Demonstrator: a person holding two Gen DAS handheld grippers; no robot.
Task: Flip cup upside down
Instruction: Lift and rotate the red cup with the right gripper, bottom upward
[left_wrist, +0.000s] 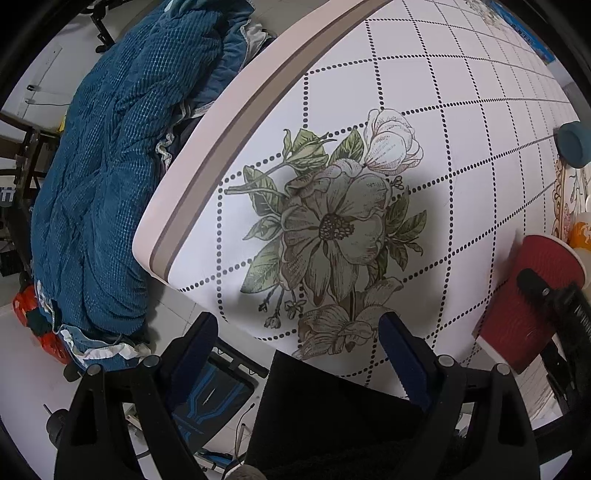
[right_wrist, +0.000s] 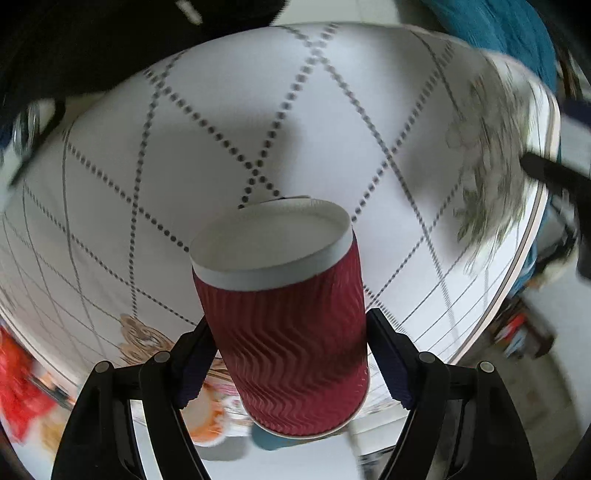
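Note:
A red ribbed paper cup (right_wrist: 291, 332) is held between the fingers of my right gripper (right_wrist: 291, 354), lifted above the table. Its white closed base (right_wrist: 269, 240) points away from the camera toward the tabletop, and its rim is nearest the camera. In the left wrist view the same cup (left_wrist: 532, 302) shows at the right edge with a black finger of the right gripper (left_wrist: 554, 295) across it. My left gripper (left_wrist: 299, 354) is open and empty, over the table's near edge by the flower print.
The table (left_wrist: 461, 110) has a white cloth with a dotted grid and a flower print. A teal round object (left_wrist: 574, 144) lies at its far right. A blue quilt (left_wrist: 122, 166) is heaped on the left beyond the table edge. Orange-patterned dishes (right_wrist: 207, 417) sit below the cup.

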